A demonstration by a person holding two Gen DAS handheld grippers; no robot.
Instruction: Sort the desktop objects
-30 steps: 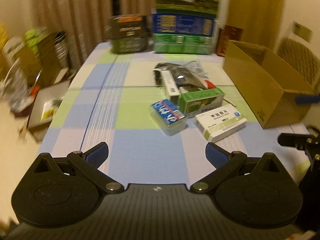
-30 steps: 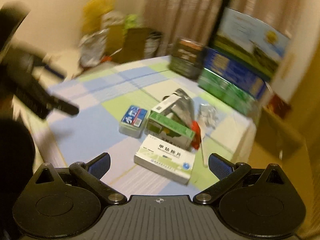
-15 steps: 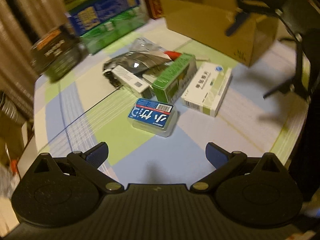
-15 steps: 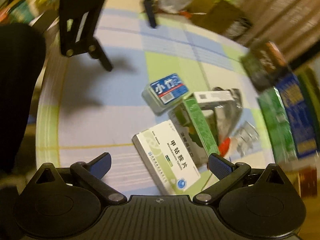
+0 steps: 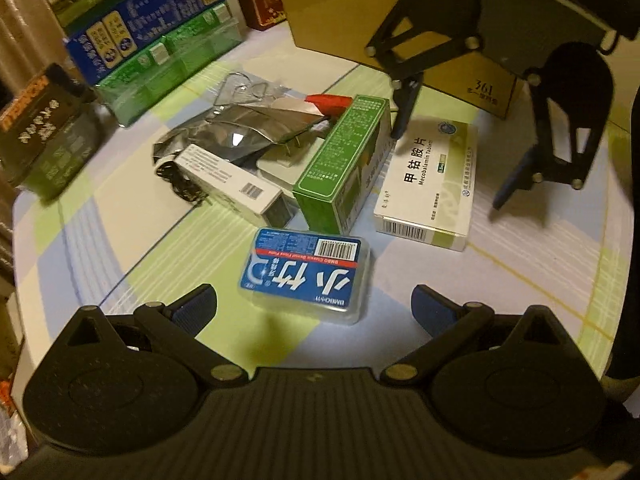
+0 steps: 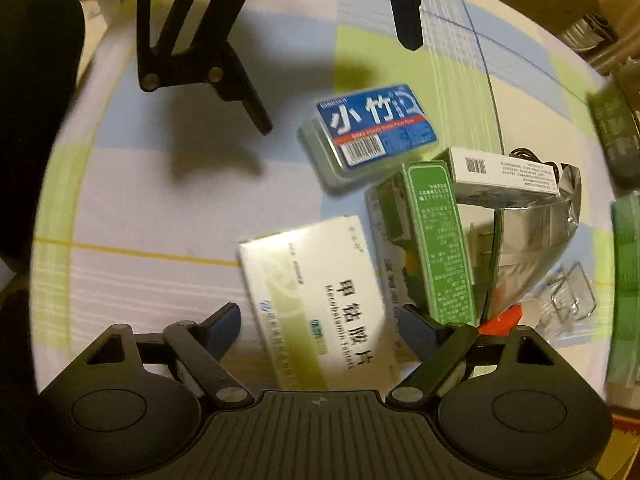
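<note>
A: Looking along the left gripper [image 5: 314, 304], what lies ahead?

B: Its jaws stand wide and empty; a blue-labelled clear plastic case [image 5: 305, 274] lies flat on the checked tablecloth [image 5: 520, 280], just beyond and between the pads, untouched; probably light, rigid and a bit slick, so I would pinch its two long edges.

A: And from the right gripper [image 6: 320, 326]?

B: Pointing steeply down, its jaws are closing with a white medicine box [image 6: 320, 300] between them; the pads look just clear of its long sides; thin card, light, likely to dent if squeezed hard; a green box [image 6: 438, 240] leans close beside the right pad, touching or not I cannot tell.
</note>
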